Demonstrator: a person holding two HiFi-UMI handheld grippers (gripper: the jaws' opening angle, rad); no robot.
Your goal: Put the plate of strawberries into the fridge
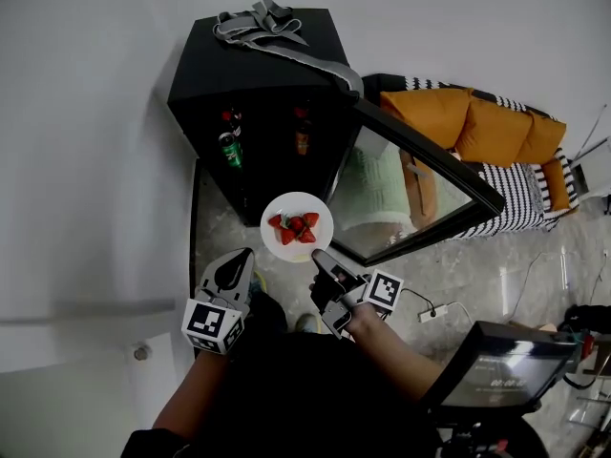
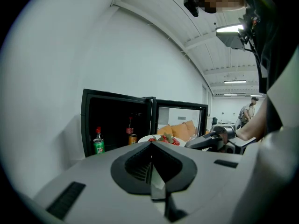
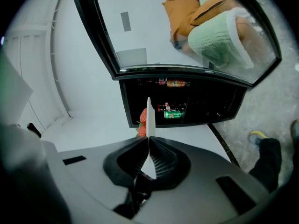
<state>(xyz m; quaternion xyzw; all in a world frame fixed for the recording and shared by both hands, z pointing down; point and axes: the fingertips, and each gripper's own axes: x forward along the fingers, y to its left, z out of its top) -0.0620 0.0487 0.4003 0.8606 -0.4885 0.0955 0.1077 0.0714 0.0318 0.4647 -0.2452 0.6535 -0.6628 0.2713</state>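
Observation:
A white plate [image 1: 297, 227] with several red strawberries [image 1: 296, 225] hangs in front of the open black fridge [image 1: 258, 84]. My right gripper [image 1: 320, 257] is shut on the plate's near rim. In the right gripper view the plate [image 3: 149, 118] shows edge-on between the jaws, with strawberries [image 3: 142, 121] on its left side. My left gripper [image 1: 238, 259] hovers left of the plate and apart from it, its jaws together with nothing in them. The left gripper view shows the plate [image 2: 160, 138] and the right gripper [image 2: 208, 141] beyond its own closed tips [image 2: 151, 146].
The fridge's glass door [image 1: 420, 175] stands open to the right. Inside are a green can [image 1: 232, 151] and bottles [image 2: 130, 129]. A grey strap [image 1: 263, 27] lies on the fridge top. A sofa with orange cushions [image 1: 496, 127] stands at the right; a cable [image 1: 430, 313] lies on the floor.

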